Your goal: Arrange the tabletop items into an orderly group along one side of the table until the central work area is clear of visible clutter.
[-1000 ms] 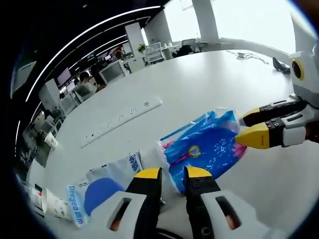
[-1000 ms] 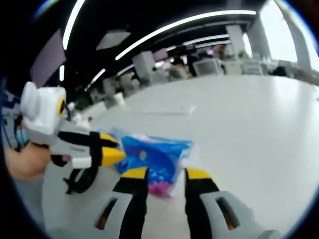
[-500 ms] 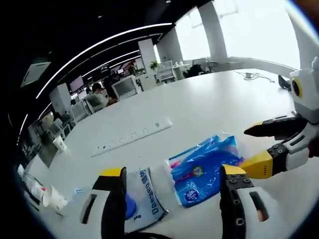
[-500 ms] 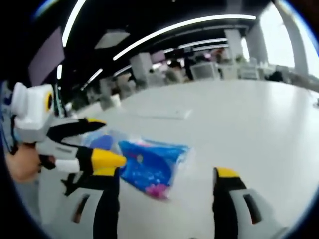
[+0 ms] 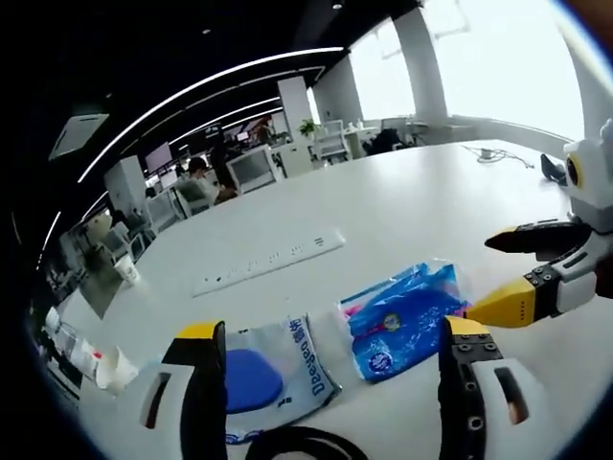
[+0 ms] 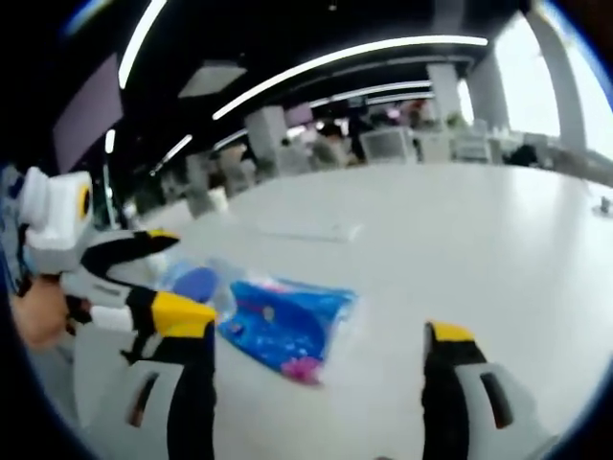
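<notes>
White packet (image 5: 273, 369) partly behind left claw jaw; print too small to read.

Both views face each other low across the blue packet (image 5: 402, 321), close.

White table (image 5: 402, 201) — office desks (image 5: 259, 165) behind.

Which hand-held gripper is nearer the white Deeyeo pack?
Left. The left hand-held gripper hovers open almost over the white Deeyeo pack; the right hand-held gripper sits beyond the blue tissue pack.
</notes>
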The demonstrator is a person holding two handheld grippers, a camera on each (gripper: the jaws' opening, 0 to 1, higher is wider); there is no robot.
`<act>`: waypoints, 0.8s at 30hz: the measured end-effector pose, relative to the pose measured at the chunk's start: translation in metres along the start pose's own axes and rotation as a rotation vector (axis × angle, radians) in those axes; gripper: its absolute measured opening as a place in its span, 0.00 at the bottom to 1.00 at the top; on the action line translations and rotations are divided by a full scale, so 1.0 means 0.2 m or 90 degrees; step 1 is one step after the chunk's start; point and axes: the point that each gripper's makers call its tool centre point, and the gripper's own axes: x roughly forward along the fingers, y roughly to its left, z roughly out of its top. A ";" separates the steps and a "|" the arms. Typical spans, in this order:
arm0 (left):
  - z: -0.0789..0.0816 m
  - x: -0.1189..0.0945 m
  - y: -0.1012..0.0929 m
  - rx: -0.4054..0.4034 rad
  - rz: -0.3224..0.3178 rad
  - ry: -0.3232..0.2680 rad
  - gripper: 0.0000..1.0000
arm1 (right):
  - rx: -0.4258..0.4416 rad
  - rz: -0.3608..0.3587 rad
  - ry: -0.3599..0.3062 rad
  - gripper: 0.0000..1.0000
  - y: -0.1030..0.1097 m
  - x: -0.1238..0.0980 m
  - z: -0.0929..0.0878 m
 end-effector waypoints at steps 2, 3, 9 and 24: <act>0.00 -0.02 0.02 -0.001 0.003 -0.001 0.90 | -0.002 0.002 -0.002 0.86 0.02 0.00 0.01; 0.00 -0.03 0.03 -0.002 0.005 0.000 0.90 | -0.004 0.002 -0.004 0.85 0.03 -0.01 0.02; -0.03 -0.15 0.14 -0.038 0.035 -0.017 0.86 | -0.019 -0.002 -0.032 0.83 0.10 -0.04 0.09; -0.32 -0.33 0.40 -0.069 0.076 0.044 0.82 | -0.026 0.037 -0.033 0.74 0.35 0.00 0.08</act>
